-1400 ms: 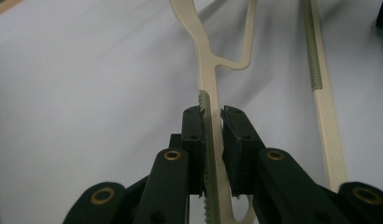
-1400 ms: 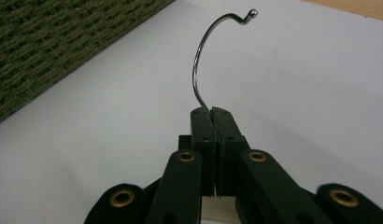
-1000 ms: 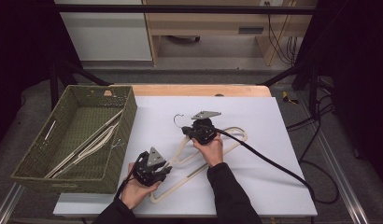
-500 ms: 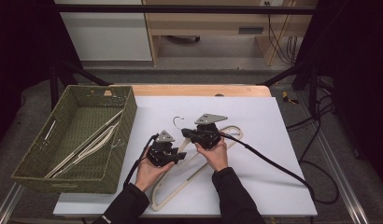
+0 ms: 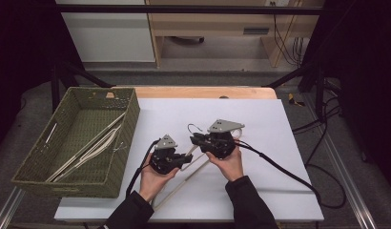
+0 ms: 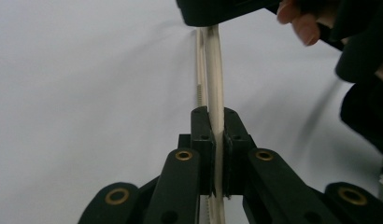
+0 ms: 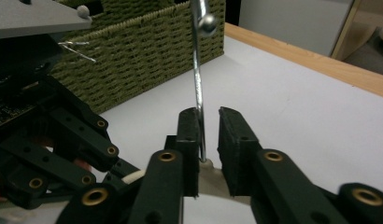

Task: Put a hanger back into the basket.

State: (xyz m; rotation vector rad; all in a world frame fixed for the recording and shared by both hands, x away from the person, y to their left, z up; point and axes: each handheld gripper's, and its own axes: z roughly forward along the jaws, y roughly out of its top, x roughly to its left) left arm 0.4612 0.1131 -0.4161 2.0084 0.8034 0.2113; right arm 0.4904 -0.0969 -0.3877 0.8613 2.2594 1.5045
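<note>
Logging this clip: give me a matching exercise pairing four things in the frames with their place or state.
Things:
1. left gripper
2. right gripper
3. wicker basket
4. metal hook

States:
A. stands at the table's left, hangers inside
B. shut on the cream hanger's arm
C. rises between parted fingers
D. fingers apart, having just been opening

Pairs: 1-B, 2-D, 3-A, 4-C
</note>
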